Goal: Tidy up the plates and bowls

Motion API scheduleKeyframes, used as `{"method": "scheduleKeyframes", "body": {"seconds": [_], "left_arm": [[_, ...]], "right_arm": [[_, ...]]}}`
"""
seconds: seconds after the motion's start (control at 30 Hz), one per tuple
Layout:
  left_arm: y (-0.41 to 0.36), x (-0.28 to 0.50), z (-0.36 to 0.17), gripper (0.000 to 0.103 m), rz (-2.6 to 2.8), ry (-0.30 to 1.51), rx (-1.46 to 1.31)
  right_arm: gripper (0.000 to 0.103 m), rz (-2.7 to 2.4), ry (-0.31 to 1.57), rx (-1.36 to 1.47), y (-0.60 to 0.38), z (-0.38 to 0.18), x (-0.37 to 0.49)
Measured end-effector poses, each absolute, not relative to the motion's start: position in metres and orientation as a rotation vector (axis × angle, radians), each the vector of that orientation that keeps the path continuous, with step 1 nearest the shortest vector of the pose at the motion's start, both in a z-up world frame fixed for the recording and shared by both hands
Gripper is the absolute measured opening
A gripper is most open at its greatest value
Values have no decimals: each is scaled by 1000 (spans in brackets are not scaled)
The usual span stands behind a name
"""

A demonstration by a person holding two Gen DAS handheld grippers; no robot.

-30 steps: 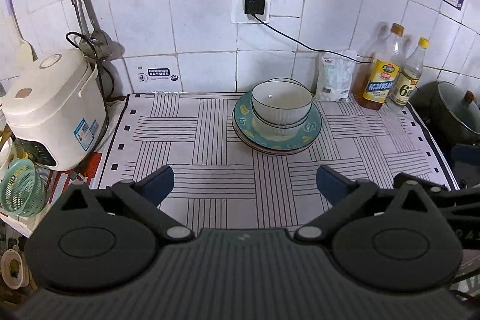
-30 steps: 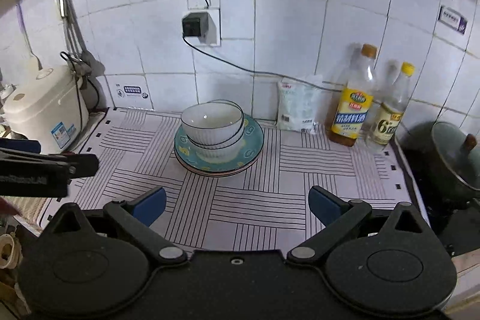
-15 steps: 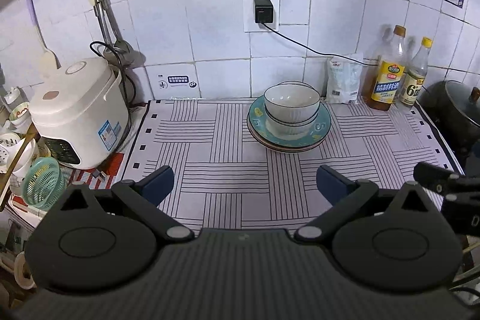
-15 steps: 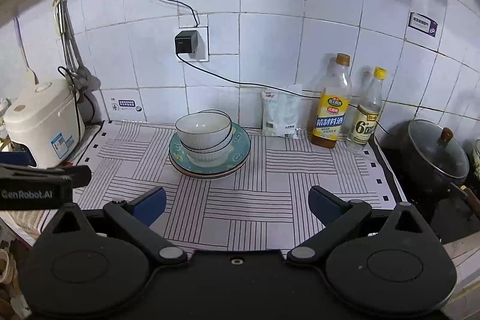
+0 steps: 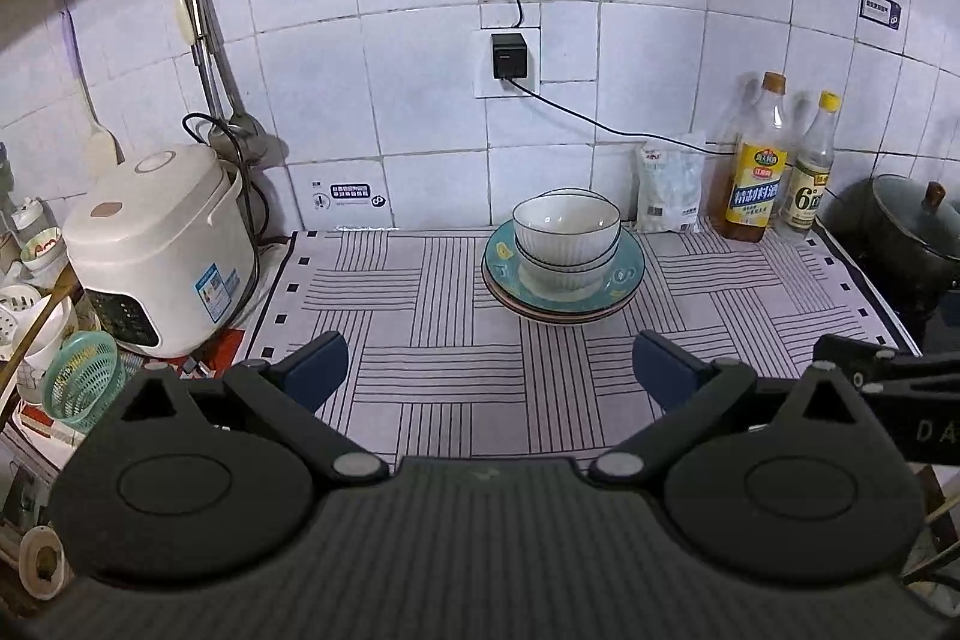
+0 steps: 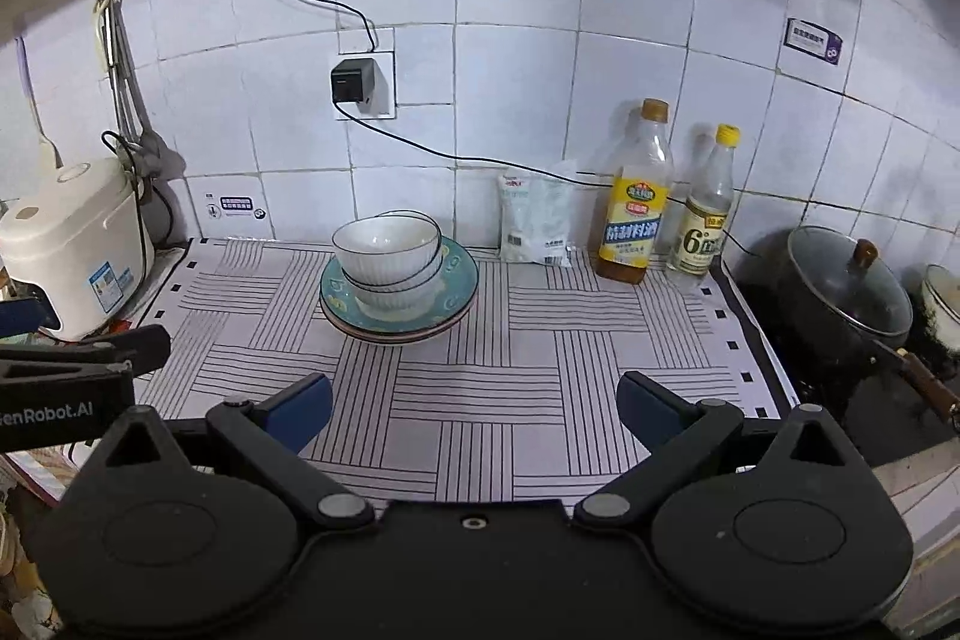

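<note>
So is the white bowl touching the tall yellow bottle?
Apart. The right wrist view shows the top white bowl sitting in the stack on the teal plate, with a white bag and striped cloth between it and the yellow-label bottle.

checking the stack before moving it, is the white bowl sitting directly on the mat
No, the white bowl is nested in another bowl on the teal plate, above the striped mat.
</note>
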State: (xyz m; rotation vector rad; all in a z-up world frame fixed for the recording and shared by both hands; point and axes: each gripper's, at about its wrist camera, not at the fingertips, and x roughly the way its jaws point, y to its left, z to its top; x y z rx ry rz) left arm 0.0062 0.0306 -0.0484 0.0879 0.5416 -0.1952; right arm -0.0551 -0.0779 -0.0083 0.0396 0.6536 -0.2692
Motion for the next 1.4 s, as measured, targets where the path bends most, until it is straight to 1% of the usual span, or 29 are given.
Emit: {"method": "scheduleKeyframes", "body": {"seconds": [0.4,0.97,1.4], "left_arm": [[28,3,-58,103,-202,548,117],[43,17,-64,103,-141,532,23],[39,22,-63,103,-147,533,50]], "right_arm": [[102,-326,648,43,-80,-14,-64],[102,-324,695,53,-83,-27,-55],[102,-324,706,50,-84,-30,-52]]}}
